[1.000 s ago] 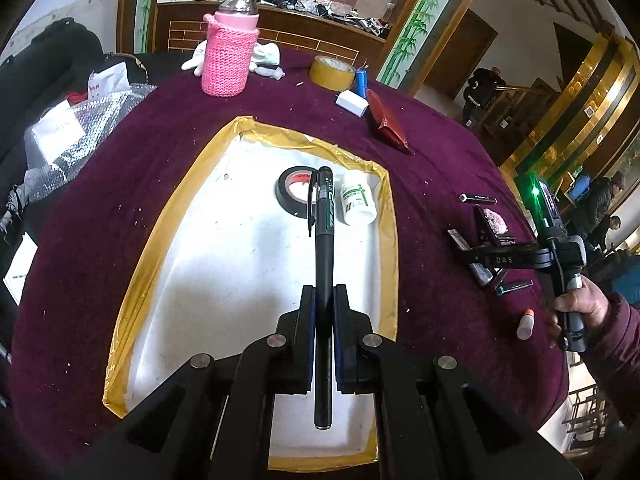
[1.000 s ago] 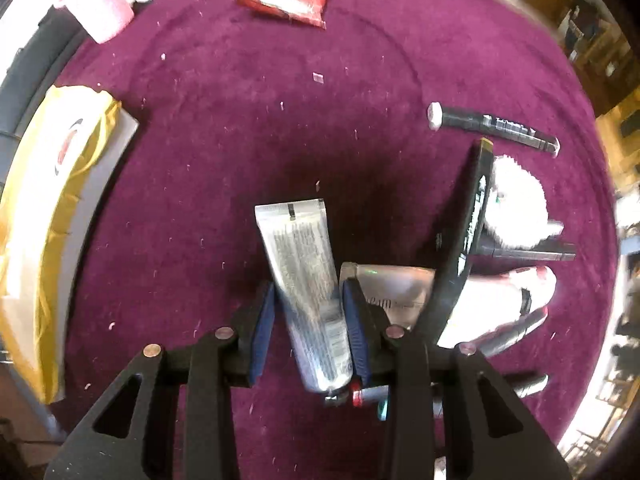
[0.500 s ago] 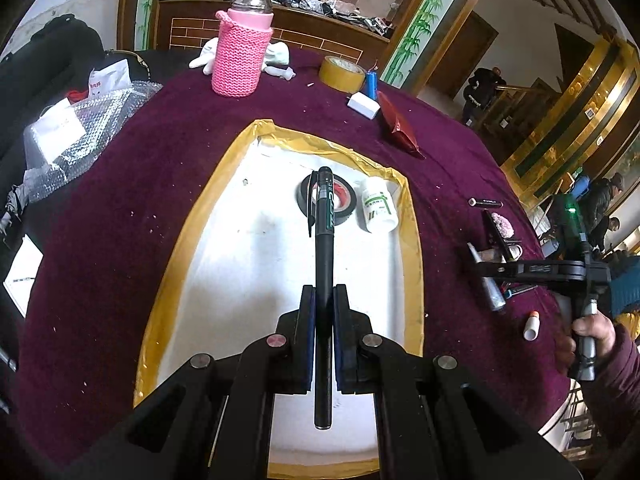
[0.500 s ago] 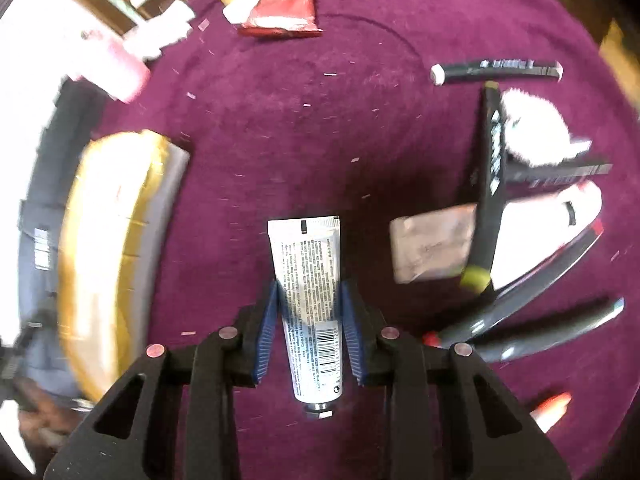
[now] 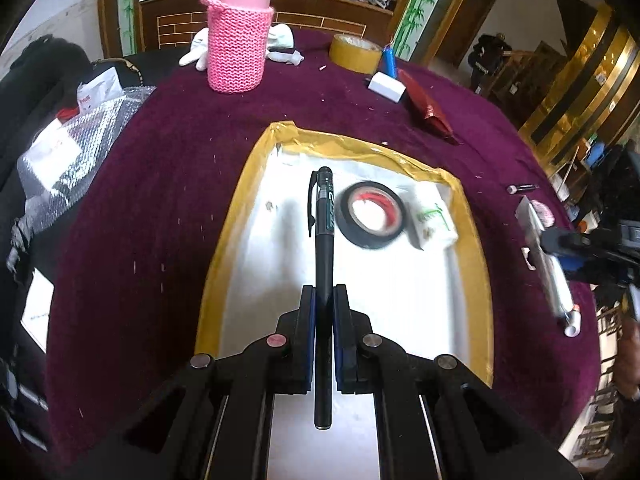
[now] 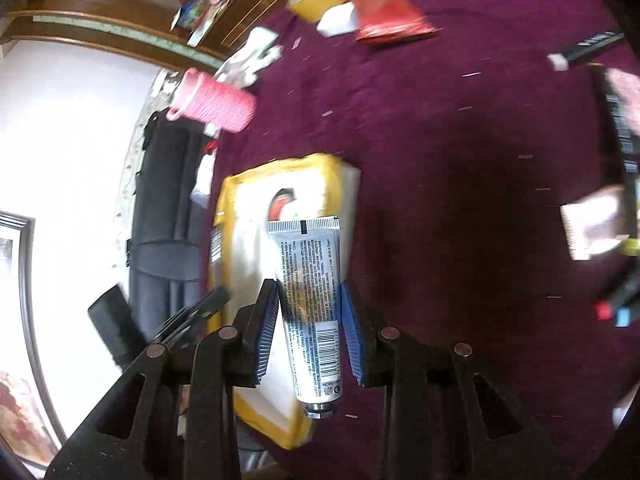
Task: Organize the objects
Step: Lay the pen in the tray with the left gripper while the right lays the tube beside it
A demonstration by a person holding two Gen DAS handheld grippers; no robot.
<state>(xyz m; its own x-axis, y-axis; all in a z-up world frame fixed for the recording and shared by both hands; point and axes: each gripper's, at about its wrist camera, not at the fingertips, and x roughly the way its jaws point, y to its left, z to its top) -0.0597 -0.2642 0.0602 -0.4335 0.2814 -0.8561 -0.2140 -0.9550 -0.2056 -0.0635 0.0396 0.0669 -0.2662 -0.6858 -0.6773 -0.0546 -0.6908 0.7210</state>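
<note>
Silver, the printed squeeze tube (image 6: 312,304) clamped in the right hand-held gripper (image 6: 310,332) had swung toward the yellow-rimmed white tray (image 5: 468,216), where the left hand-held gripper (image 5: 324,320) held its black pen (image 5: 323,248), so both looked near placing.

Purple-clothed table (image 5: 160,184), yellow-rimmed tray (image 5: 240,216), pink-sleeved jar (image 5: 237,44)

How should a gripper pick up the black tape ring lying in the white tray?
The black tape roll lies flat in the white tray, hole facing up. Probably come straight down from above: one finger into the hole, one outside, pinching the wall on its near side, away from the small white bottle and the tray's far rim.
</note>
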